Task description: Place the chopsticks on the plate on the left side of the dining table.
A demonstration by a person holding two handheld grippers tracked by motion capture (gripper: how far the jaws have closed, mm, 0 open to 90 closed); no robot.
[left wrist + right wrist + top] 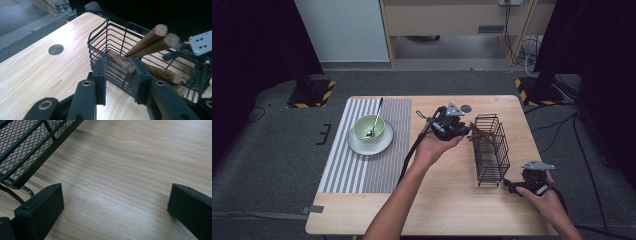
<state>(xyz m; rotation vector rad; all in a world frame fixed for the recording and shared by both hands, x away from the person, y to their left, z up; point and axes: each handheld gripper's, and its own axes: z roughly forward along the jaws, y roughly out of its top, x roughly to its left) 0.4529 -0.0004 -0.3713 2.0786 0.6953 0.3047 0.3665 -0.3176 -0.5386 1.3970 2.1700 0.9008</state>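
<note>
Jaws of the left gripper (116,75) stand slightly apart at the near rim of the black wire basket (120,45), with nothing pressed between them. One brown wooden stick (120,62) lies with its end just beside the right jaw, seemingly not clamped; two more sticks (152,40) lean up out of the basket. It stands toward the right edge of the surface (447,190). Right gripper (115,202) has its jaws wide apart over bare wood, beside the basket's near end.
</note>
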